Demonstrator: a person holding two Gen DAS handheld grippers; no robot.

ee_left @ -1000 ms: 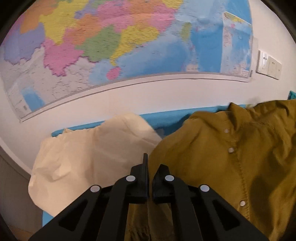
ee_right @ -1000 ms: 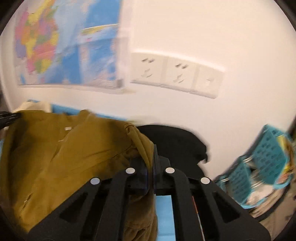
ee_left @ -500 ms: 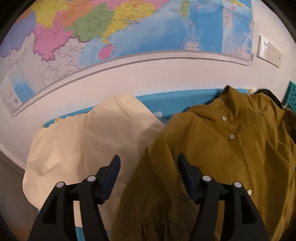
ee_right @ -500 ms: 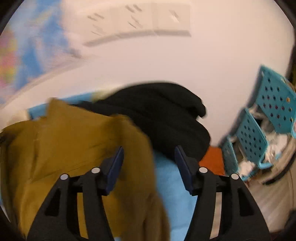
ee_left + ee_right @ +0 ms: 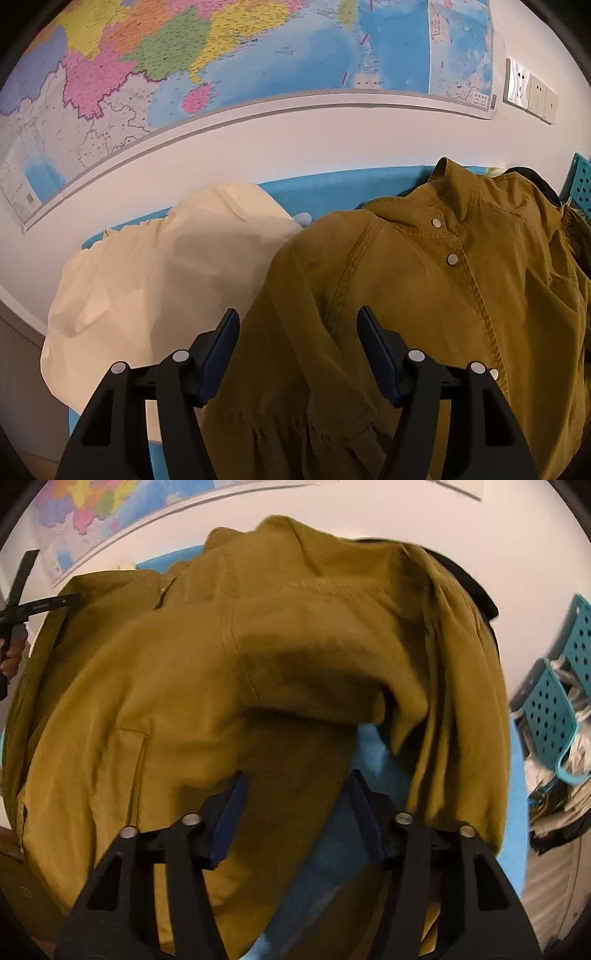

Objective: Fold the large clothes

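Observation:
A mustard-yellow snap-button jacket (image 5: 424, 295) lies spread on a blue surface (image 5: 332, 192), collar toward the wall. It fills the right wrist view (image 5: 258, 664), where its right side is bunched in folds. My left gripper (image 5: 297, 325) is open and empty, just above the jacket's left shoulder and sleeve. My right gripper (image 5: 295, 790) is open and empty over the jacket's lower body, with blue surface (image 5: 369, 753) showing past its right finger. The left gripper's tool (image 5: 22, 602) shows at the right wrist view's left edge.
A cream garment (image 5: 166, 280) lies left of the jacket. A black garment (image 5: 476, 590) lies under the jacket's right side. Teal perforated baskets (image 5: 554, 709) with clutter stand at the right. A wall map (image 5: 221, 55) and sockets (image 5: 528, 92) are on the wall behind.
Both grippers were shut on the jacket a second ago and have opened, letting it go. The jacket has dropped flat on the blue surface. The right gripper has swung left over it.

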